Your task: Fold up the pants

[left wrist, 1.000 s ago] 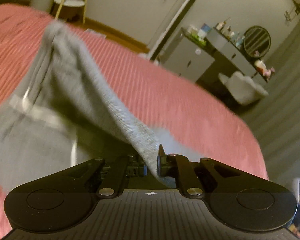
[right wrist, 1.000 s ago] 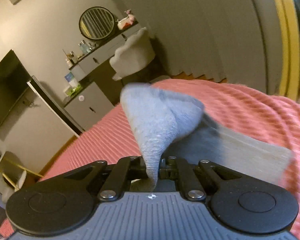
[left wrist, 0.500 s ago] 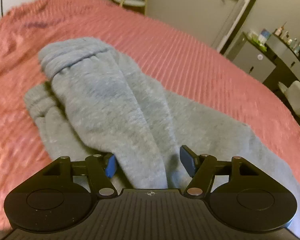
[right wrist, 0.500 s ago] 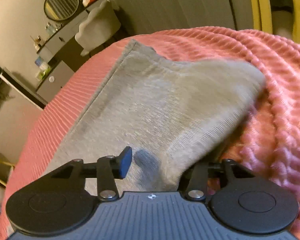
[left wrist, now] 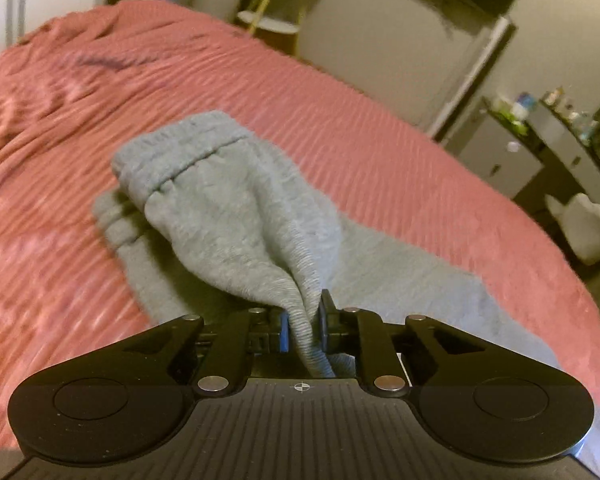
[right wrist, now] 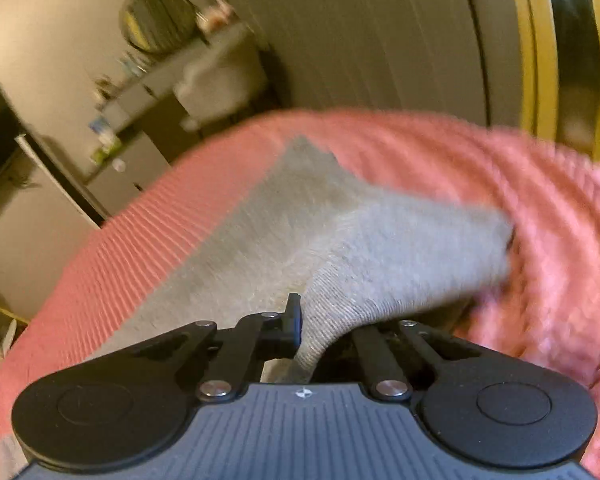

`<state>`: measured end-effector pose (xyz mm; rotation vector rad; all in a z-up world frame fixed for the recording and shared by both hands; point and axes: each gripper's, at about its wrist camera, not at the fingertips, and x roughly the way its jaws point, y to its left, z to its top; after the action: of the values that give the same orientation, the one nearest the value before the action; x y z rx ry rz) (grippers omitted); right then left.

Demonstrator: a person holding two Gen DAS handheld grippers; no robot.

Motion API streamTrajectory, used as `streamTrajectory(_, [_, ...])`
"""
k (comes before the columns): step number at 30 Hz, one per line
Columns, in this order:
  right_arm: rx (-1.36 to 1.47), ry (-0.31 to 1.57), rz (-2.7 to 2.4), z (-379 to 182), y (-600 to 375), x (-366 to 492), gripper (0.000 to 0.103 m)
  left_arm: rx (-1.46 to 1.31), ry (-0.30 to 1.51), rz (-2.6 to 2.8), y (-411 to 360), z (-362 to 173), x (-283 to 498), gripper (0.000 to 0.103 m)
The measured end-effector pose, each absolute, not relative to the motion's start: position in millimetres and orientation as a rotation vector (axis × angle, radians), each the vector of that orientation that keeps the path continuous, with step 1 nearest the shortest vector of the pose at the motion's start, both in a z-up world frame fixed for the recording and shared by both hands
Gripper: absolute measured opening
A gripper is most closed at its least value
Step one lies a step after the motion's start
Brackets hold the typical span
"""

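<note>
Grey sweatpants [left wrist: 236, 216] lie on a pink ribbed bedspread [left wrist: 80, 132]. In the left wrist view the elastic waistband end is bunched up ahead, and my left gripper [left wrist: 303, 326] is shut on a ridge of the grey fabric, lifting it into a fold. In the right wrist view the pants [right wrist: 380, 240] spread ahead over the bedspread [right wrist: 540, 200], and my right gripper [right wrist: 320, 332] is shut on a fold of the grey fabric, which rises up to the jaws. The right-hand finger is hidden under the cloth.
A grey cabinet and dresser with bottles [left wrist: 540, 136], a white chair [left wrist: 592, 224] and a round mirror [right wrist: 156, 20] stand beyond the bed. A grey curtain [right wrist: 380, 40] and a yellow frame [right wrist: 532, 40] lie to the right. The bed's edge runs close on the right.
Both grippers let go of the pants half a second ago and stood open over them. Now both have shut again on new folds of the grey fabric and lift them.
</note>
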<state>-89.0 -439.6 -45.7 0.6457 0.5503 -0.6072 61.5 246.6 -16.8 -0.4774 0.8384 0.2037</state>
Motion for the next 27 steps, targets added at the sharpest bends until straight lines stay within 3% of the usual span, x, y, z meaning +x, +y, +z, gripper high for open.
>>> streamTrajectory(3, [0.58, 0.575, -0.658, -55.0, -433.5, -93.7, 0.005, -0.403, 0.977, 0.287, 235.4, -38.3, 68.5, 0.021])
streamTrajectory(5, [0.552, 0.683, -0.699, -75.0, -435.8, -85.8, 0.005, -0.385, 1.035, 0.339, 233.1, -48.4, 71.4, 0.036])
streamTrajectory(7, [0.542, 0.714, -0.7, -83.7, -437.1, -83.8, 0.005, -0.368, 0.996, 0.395, 232.3, -39.7, 65.0, 0.053])
streamTrajectory(8, [0.534, 0.714, -0.694, -83.0, -437.0, -83.6, 0.005, -0.356, 0.967, 0.44, 231.6, -31.2, 58.4, 0.069])
streamTrajectory(12, [0.482, 0.714, -0.668, -73.0, -442.8, -83.3, 0.006, -0.309, 0.834, 0.516, 220.8, 11.4, 34.5, 0.075])
streamTrajectory(13, [0.473, 0.723, -0.678, -74.3, -447.2, -84.3, 0.01, -0.298, 0.789, 0.491, 215.6, 24.3, 34.6, 0.076])
streamTrajectory(16, [0.493, 0.715, -0.755, -74.7, -465.5, -94.3, 0.019, -0.21, 0.658, 0.385, 189.2, 51.2, 47.2, 0.097])
streamTrajectory(18, [0.514, 0.683, -0.832, -71.1, -475.0, -100.5, 0.021, -0.15, 0.616, 0.285, 168.1, 49.0, 62.3, 0.098])
streamTrajectory(21, [0.508, 0.637, -0.796, -62.4, -472.2, -93.7, 0.022, -0.079, 0.728, 0.124, 139.1, 16.9, 106.5, 0.096])
streamTrajectory(22, [0.494, 0.62, -0.773, -59.9, -469.1, -90.7, 0.022, -0.064, 0.783, 0.083, 127.5, 3.6, 120.4, 0.092])
streamTrajectory(23, [0.477, 0.603, -0.74, -57.4, -465.1, -84.7, 0.025, -0.052, 0.833, 0.04, 116.2, -9.1, 132.9, 0.079])
streamTrajectory(24, [0.466, 0.6, -0.717, -57.0, -464.3, -79.4, 0.028, -0.046, 0.865, 0.007, 106.5, -17.7, 141.5, 0.072])
streamTrajectory(27, [0.375, 0.702, -0.696, -70.7, -467.1, -57.8, 0.032, 0.011, 0.925, -0.058, 76.2, -50.1, 171.2, 0.068])
